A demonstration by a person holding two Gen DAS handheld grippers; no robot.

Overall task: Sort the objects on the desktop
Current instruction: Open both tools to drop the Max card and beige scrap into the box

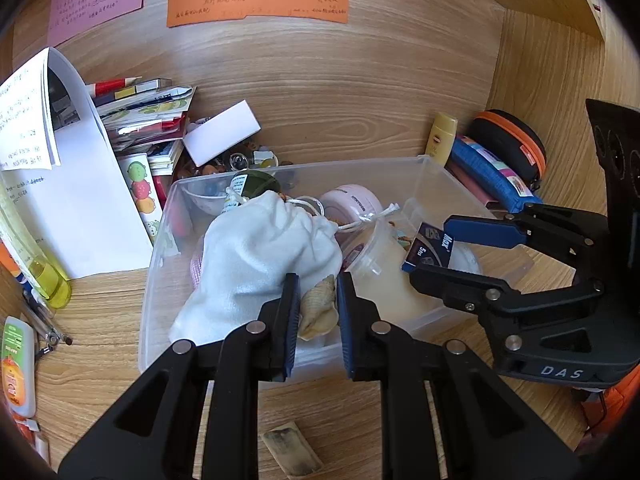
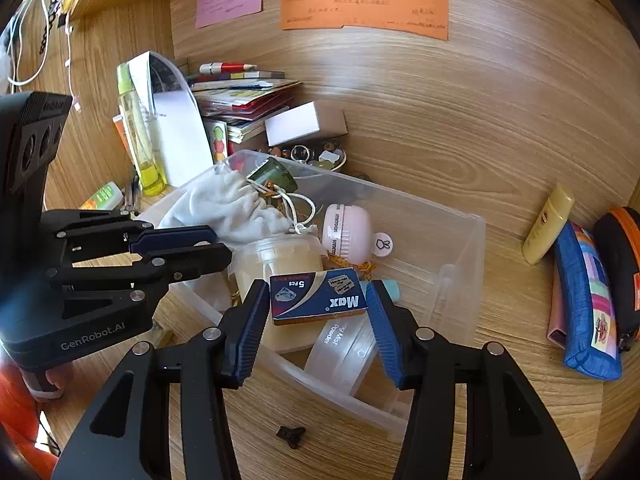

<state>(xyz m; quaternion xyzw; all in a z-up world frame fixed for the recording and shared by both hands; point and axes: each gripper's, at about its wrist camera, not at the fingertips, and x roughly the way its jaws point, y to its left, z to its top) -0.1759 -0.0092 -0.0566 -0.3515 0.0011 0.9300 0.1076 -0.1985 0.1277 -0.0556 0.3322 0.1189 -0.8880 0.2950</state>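
My left gripper (image 1: pixel 318 312) pinches a shell (image 1: pixel 318 310) over the bin's (image 1: pixel 280 168) near edge. My right gripper (image 2: pixel 318 304) clamps a blue box (image 2: pixel 318 298) above the bin's middle.

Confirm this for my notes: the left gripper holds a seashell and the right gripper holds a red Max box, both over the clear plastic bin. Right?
Not quite: the Max box is blue, not red, as the right wrist view shows. The rest stands: the left gripper holds the seashell, the right gripper holds the box, and both are over the clear plastic bin.
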